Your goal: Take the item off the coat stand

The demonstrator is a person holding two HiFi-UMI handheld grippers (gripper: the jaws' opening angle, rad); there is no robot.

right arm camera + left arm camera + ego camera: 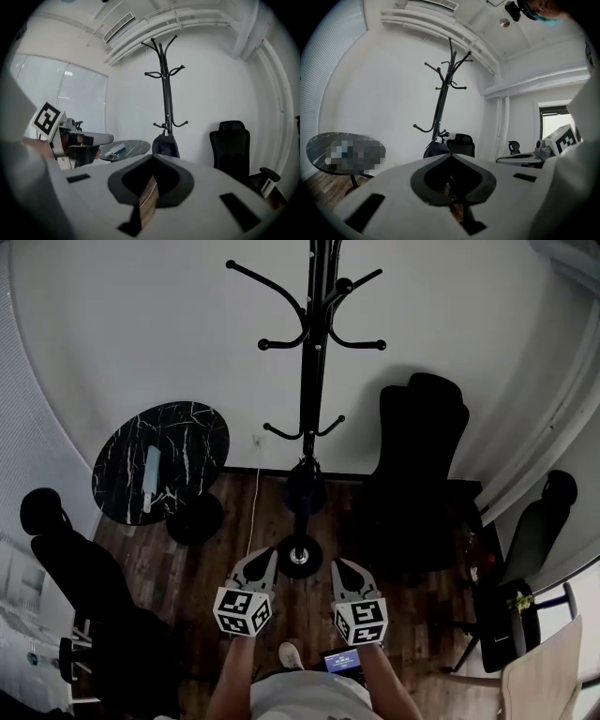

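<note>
A black coat stand rises against the white wall, its round base on the wooden floor. A dark bag hangs low on its pole, under the lowest hooks. My left gripper and right gripper are held side by side just short of the base, both shut with nothing between the jaws. In the left gripper view the stand and bag lie straight ahead beyond the closed left gripper. The right gripper view shows the stand and bag past the closed right gripper.
A round black marble table stands left of the coat stand, with a white object on it. A black office chair sits right of the stand. More chairs stand at the left and right. A thin cable runs down to the floor.
</note>
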